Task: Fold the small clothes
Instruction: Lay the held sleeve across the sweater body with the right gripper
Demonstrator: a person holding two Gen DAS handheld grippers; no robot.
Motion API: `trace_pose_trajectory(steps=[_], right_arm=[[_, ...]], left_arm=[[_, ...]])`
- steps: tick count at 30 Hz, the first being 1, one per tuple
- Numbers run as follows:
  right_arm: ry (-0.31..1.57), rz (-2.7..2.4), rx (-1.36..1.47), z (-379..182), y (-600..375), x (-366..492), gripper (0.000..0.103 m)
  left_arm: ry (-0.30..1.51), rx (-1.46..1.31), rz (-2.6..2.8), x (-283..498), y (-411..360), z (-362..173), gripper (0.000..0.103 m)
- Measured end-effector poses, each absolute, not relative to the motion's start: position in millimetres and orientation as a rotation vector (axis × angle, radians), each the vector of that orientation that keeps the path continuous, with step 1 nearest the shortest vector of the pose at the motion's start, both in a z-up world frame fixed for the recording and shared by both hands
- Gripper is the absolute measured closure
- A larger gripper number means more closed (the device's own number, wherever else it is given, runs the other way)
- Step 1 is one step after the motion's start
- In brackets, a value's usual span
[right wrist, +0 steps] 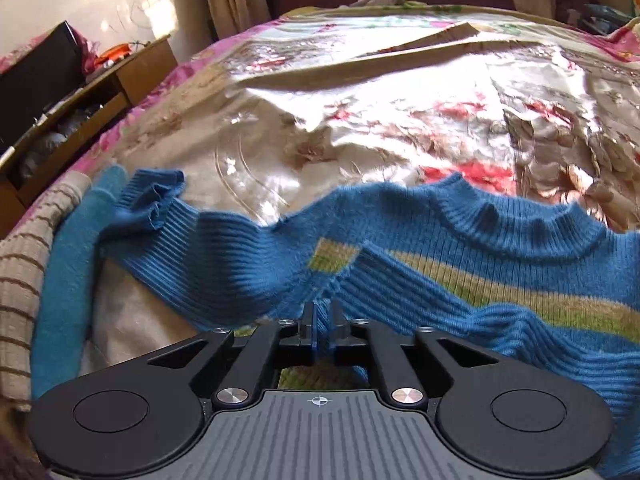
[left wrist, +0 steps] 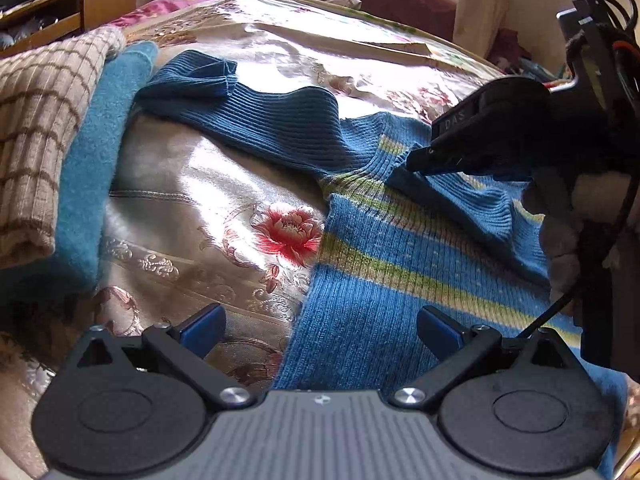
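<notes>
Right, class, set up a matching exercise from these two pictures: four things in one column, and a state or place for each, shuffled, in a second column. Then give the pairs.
Things:
1. left gripper
2. right gripper
3. blue striped sweater
4. beige checked cloth

States or places:
A. spread on the floral bedcover
B. open, nothing between its pads
C. piled at the left edge of the bed
D. shut on a sweater sleeve

Pairs: 1-B, 2-D, 3-A, 4-C

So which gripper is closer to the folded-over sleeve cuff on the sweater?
Right. The right gripper is shut on the sleeve cuff, while the left gripper hangs open nearer the sweater's side edge.
</notes>
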State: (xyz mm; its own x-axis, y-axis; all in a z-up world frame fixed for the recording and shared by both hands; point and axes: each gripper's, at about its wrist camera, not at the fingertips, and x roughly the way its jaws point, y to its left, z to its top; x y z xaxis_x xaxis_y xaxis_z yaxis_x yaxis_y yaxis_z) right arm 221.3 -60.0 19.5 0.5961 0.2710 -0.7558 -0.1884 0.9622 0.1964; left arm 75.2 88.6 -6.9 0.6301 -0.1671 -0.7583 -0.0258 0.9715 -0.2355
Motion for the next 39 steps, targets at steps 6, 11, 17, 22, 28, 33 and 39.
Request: trace_pose_trajectory(steps=[6, 11, 17, 22, 28, 33, 39], right_arm=[[0.924, 0.290, -0.035, 7.9, -54.3, 216.0, 0.067], [0.903, 0.306, -0.123, -0.6, -44.8, 213.5, 0.067], [0.897, 0.333, -0.191, 1.0, -36.8, 208.6, 0.097], [0.878, 0.326, -0.103, 11.6, -35.4, 213.5, 0.101], [0.900, 0.347, -0.089, 5.4, -28.7, 217.7, 0.098], [0.914, 0.375, -0.038, 1.7, -37.3, 214.5, 0.093], [0.873, 0.349, 0.040, 20.8, -61.6, 212.0, 0.087]], left_arm=[[0.888, -0.252, -0.084, 75.4, 91.6, -7.2, 0.000], [0.893, -0.250, -0.086, 76.3, 91.2, -8.0, 0.000], [0.893, -0.252, -0.088, 76.5, 91.1, -7.8, 0.000], [0.892, -0.258, -0.087, 76.9, 92.1, -7.7, 0.000], [0.892, -0.258, -0.088, 77.0, 92.3, -8.1, 0.000], [0.893, -0.250, -0.086, 77.7, 91.2, -8.9, 0.000], [0.894, -0.239, -0.084, 78.3, 89.6, -9.2, 0.000]])
